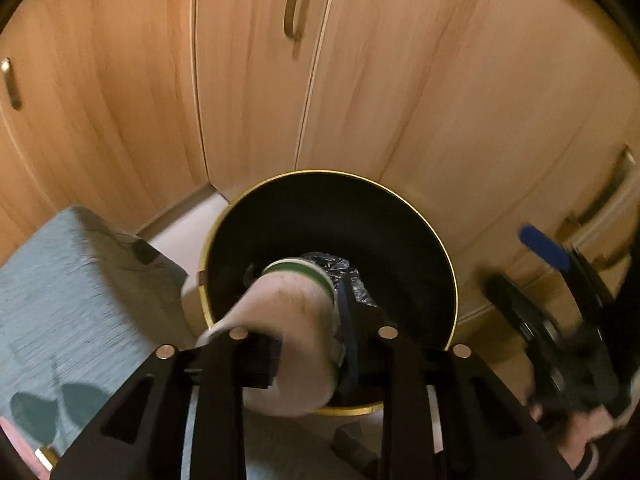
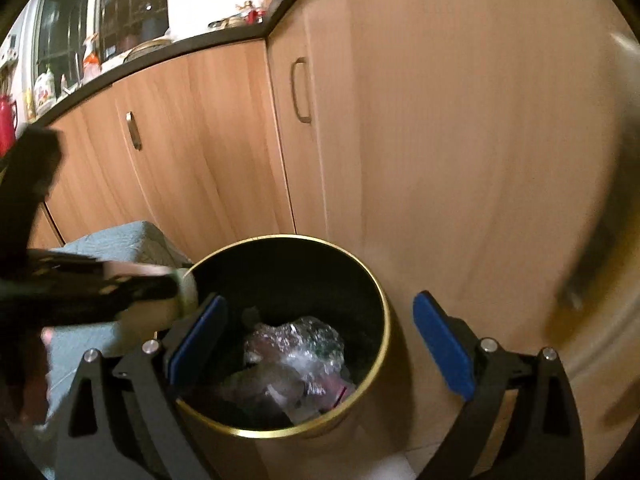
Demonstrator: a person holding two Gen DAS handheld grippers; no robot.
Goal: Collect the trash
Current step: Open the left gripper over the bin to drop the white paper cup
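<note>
A black round trash bin with a gold rim [image 1: 450, 256] stands on the floor against wooden cabinets; it also shows in the right wrist view [image 2: 382, 292]. My left gripper [image 1: 308, 344] is shut on a crushed white paper cup with a green rim [image 1: 292, 312] and holds it over the bin's mouth. In the right wrist view the cup [image 2: 188, 288] shows at the bin's left rim. Crumpled clear plastic and other trash [image 2: 296, 348] lie in the bin. My right gripper [image 2: 320, 348] is open and empty above the bin, its blue pads [image 2: 442, 344] spread wide.
Wooden cabinet doors with metal handles [image 1: 296, 4] stand close behind the bin. A grey-blue cloth-covered block [image 1: 60, 292] sits left of the bin. A dark countertop [image 2: 168, 54] with bottles and dishes runs above the cabinets. The right gripper shows blurred in the left wrist view [image 1: 544, 280].
</note>
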